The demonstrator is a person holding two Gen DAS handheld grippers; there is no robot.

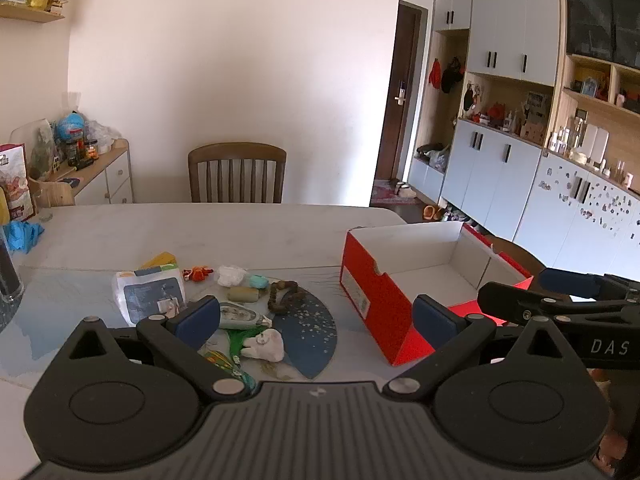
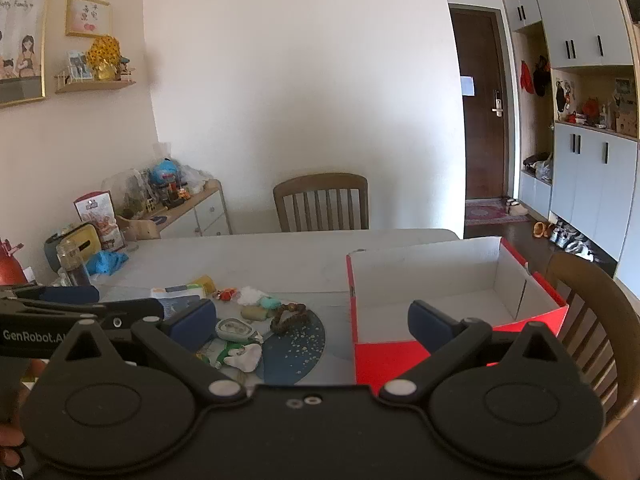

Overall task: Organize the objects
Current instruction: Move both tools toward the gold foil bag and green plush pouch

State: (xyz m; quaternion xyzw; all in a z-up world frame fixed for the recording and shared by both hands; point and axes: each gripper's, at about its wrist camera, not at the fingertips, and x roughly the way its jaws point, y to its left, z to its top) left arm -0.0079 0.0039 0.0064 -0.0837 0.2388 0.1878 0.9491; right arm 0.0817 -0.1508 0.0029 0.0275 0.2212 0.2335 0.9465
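Observation:
A red shoebox point(image 1: 362, 276) with a white inside point(image 2: 424, 280) stands open on the table's right side; nothing shows in it. Left of it lies a pile of small items: a white tooth-shaped toy point(image 1: 266, 344), a brown bead bracelet point(image 1: 282, 296), a white packet point(image 1: 148, 296), an orange toy point(image 1: 198, 273), a teal piece point(image 1: 258, 281) and an olive roll point(image 1: 244, 294). My left gripper point(image 1: 316, 320) hovers open over the pile's near side, holding nothing. My right gripper point(image 2: 311, 320) is open too, between the pile and the box front.
A dark blue round mat point(image 1: 316, 336) lies under part of the pile. A wooden chair point(image 1: 238, 172) stands at the table's far edge, another point(image 2: 588, 312) at the right. Blue gloves point(image 1: 24, 234) and a dark glass point(image 1: 8, 276) sit at the left.

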